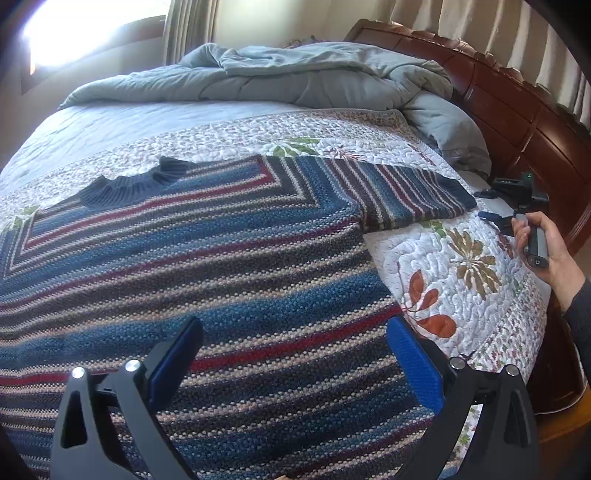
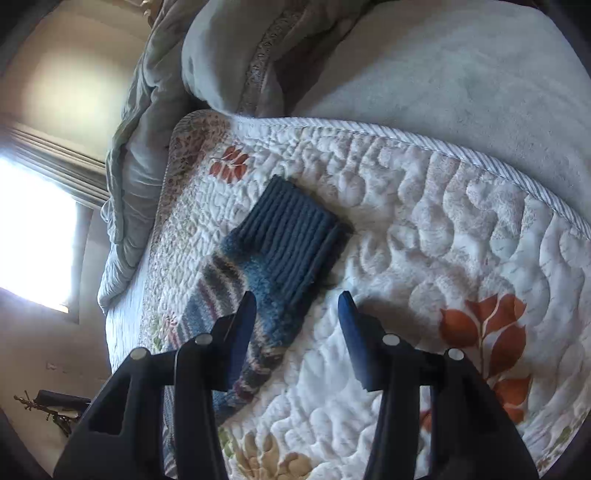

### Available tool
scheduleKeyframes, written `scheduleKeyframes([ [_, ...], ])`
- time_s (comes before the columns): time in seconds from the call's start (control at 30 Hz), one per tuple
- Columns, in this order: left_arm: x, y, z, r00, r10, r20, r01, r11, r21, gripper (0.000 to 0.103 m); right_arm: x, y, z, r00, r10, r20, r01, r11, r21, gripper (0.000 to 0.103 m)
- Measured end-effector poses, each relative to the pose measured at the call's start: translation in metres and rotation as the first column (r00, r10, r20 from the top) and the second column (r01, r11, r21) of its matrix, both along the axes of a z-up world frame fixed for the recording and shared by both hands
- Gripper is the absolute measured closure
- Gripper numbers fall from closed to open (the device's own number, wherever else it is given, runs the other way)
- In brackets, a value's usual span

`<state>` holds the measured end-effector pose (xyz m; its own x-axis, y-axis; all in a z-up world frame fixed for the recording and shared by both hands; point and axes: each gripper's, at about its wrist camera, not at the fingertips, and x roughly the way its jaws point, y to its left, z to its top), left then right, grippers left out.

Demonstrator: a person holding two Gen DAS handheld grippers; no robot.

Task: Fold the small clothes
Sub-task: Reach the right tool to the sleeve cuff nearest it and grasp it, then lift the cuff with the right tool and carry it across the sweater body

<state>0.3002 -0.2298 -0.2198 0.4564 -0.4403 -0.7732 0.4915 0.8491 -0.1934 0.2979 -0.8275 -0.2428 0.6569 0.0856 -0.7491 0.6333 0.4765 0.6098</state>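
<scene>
- A striped knit sweater [image 1: 207, 280] lies spread flat on the floral quilt [image 1: 465, 280], filling the near and left part of the left wrist view. Its bands run blue, dark red, beige and dark grey.
- Its dark blue ribbed collar [image 1: 136, 186] lies at the far left, slightly ruffled.
- One sleeve [image 1: 399, 192] stretches out flat to the right across the quilt and ends in a dark blue ribbed cuff [image 2: 291, 243].
- The left gripper [image 1: 295, 354] hangs over the near part of the sweater body. Its blue-padded jaws stand wide apart with nothing between them but the knit below; whether the tips touch the fabric is hard to judge from this angle.
- The right gripper [image 2: 297, 325] is at the far right of the bed, held by a hand [image 1: 543, 247] in a dark sleeve.
- In the right wrist view its jaws stand partly apart, pointing down at the sleeve end. The left finger [image 2: 243, 325] sits over the striped part just short of the cuff; the right one is over bare quilt beside the sleeve. The pads do not press on the cloth.
- A rumpled grey duvet [image 1: 295, 77] is heaped along the far side of the bed, touching the quilt's far edge.
- A dark wooden headboard [image 1: 517, 110] curves along the right, with pale curtains [image 1: 480, 22] behind it.
- A bright window [image 1: 85, 29] shows at the far left.
</scene>
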Motion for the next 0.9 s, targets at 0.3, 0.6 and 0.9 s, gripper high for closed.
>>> scheduleKeyframes([
  [0.3, 0.008, 0.003, -0.007, 0.999, 0.041, 0.01, -0.041, 0.998, 0.046, 0.003, 0.016, -0.011, -0.012, 0.998, -0.002, 0.058, 0.0, 0.999, 0.037, 0.056],
  [0.6, 0.059, 0.02, 0.023, 0.99, 0.136, 0.032, -0.138, 0.988, 0.064, 0.004, 0.03, -0.007, -0.016, 0.998, 0.014, 0.063, -0.017, 0.999, 0.043, 0.063],
  [0.9, 0.08, 0.024, 0.003, 0.983, 0.186, 0.003, -0.184, 0.971, 0.151, 0.004, 0.036, 0.004, -0.004, 0.997, 0.02, 0.07, -0.02, 1.0, -0.005, 0.092],
])
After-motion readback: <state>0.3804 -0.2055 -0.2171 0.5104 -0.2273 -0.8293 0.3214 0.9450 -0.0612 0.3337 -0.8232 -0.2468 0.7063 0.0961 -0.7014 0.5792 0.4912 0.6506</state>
